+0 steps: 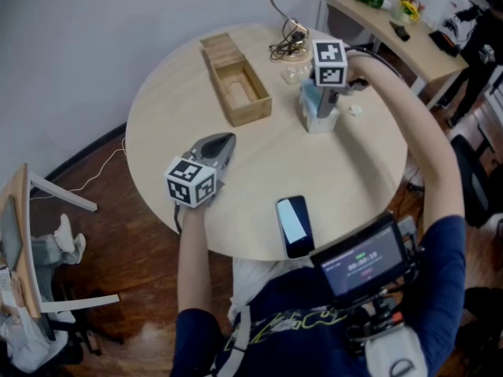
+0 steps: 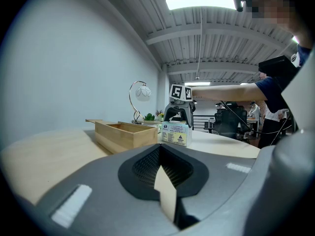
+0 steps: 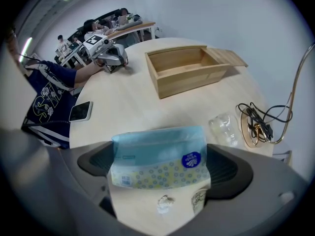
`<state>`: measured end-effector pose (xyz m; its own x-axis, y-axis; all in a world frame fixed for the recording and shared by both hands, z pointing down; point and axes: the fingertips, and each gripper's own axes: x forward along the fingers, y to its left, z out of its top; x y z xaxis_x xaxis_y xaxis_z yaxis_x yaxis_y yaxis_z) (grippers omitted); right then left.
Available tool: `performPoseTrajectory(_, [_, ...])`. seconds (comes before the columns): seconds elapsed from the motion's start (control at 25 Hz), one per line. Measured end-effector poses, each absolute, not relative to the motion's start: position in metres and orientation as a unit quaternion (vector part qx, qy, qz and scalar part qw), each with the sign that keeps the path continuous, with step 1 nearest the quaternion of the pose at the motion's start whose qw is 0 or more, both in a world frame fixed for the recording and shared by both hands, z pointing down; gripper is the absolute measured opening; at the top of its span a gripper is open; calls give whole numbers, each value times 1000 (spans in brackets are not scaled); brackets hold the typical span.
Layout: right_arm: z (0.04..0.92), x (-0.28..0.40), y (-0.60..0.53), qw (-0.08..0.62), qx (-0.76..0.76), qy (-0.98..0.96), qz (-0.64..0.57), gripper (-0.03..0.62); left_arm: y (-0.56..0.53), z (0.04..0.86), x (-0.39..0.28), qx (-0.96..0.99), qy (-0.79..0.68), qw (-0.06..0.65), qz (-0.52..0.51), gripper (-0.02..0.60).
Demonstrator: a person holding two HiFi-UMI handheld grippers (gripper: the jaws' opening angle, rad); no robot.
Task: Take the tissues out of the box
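Tissues: one soft pack (image 3: pixel 160 163), pale blue above a dotted yellow band with a round blue logo, stands on the one round table (image 1: pixel 259 171), outside the one open wooden box (image 1: pixel 236 81). Two grippers: the right gripper (image 3: pixel 160 181) has its jaws clamped on the pack. The left gripper (image 2: pixel 162 178) rests on the table with its jaws together. One phone (image 1: pixel 294 225).

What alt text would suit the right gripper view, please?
The right tongs grip a blue tissue pack over a round wooden table. Beyond lie an open, empty wooden box, a phone and the left tongs near the far edge.
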<state>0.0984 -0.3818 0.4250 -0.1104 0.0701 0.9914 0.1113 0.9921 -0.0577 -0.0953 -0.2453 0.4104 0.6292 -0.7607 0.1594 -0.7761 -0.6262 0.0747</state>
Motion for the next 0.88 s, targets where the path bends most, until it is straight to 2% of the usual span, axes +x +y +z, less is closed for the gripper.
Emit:
performPoseTrajectory(0.56, [415, 90, -377, 617, -63, -779, -94, 580, -244, 411, -96, 901, -425, 67, 57, 5])
performPoseTrajectory(0.88, [407, 82, -369, 538, -71, -827, -148, 577, -244, 410, -97, 901, -425, 67, 56, 5])
